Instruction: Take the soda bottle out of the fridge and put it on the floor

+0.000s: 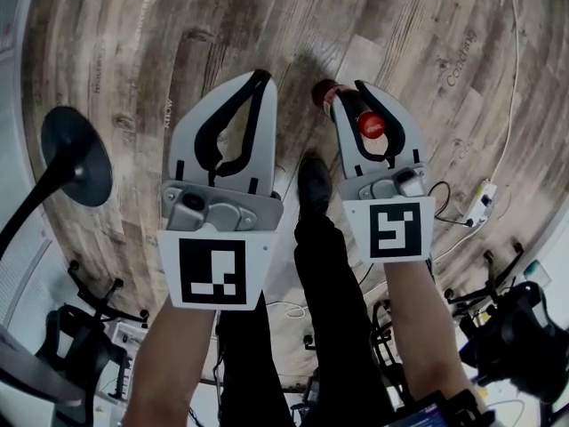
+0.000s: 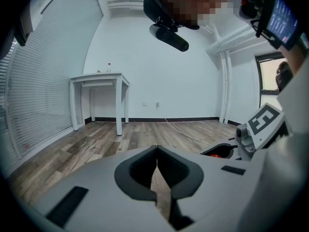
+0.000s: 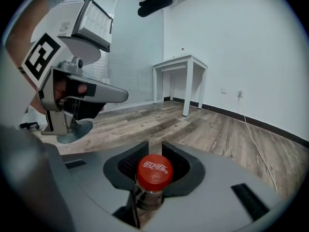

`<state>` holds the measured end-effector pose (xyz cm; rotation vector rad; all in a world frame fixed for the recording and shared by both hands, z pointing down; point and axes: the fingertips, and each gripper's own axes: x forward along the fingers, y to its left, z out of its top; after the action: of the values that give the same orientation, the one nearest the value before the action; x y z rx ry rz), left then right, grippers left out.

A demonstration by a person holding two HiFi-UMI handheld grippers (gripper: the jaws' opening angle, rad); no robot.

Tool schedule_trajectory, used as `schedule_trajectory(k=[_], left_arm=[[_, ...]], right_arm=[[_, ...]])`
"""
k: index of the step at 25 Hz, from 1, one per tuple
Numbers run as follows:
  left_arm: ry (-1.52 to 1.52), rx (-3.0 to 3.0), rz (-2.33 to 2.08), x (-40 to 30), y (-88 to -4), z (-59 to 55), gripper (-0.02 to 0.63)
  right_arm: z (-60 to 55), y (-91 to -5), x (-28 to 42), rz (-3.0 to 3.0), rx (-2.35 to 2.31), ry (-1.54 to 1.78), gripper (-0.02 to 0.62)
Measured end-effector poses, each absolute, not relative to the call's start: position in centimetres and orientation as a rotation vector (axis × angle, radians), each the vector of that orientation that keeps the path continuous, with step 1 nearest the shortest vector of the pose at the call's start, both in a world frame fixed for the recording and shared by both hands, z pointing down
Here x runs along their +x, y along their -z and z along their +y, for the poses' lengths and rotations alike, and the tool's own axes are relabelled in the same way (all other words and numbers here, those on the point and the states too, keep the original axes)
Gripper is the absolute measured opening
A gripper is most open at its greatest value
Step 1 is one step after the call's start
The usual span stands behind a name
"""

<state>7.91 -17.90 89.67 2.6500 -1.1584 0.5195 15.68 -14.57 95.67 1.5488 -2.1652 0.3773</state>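
Observation:
My right gripper [image 1: 348, 92] is shut on the neck of the soda bottle [image 3: 153, 174], just under its red cap [image 1: 370, 124]. The dark bottle hangs upright below the jaws, above the wooden floor [image 1: 267, 25]; its lower body [image 1: 323, 93] shows past the fingertips. In the right gripper view the cap sits between the two black pads [image 3: 126, 166]. My left gripper [image 1: 264, 77] is level beside it to the left, shut with nothing between its fingertips [image 2: 156, 149]. The red cap [image 2: 217, 154] also shows in the left gripper view. No fridge is in view.
A white table [image 2: 99, 79] stands by the far wall near window blinds [image 2: 38, 100]. A white cable [image 1: 508, 132] and power strip [image 1: 480, 205] lie on the floor at right. A black round stand [image 1: 76, 154] is at left; the person's shoe [image 1: 313, 181] is below the grippers.

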Motion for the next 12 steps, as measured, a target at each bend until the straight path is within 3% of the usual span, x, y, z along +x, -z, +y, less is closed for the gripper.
schedule_trajectory(k=[12], left_arm=[[-0.515,2.621,-1.194,7.1,-92.8,-19.3,0.017]], right_arm=[[-15.1,-99.2,15.9,-2.15,1.523,-0.409,0.101]])
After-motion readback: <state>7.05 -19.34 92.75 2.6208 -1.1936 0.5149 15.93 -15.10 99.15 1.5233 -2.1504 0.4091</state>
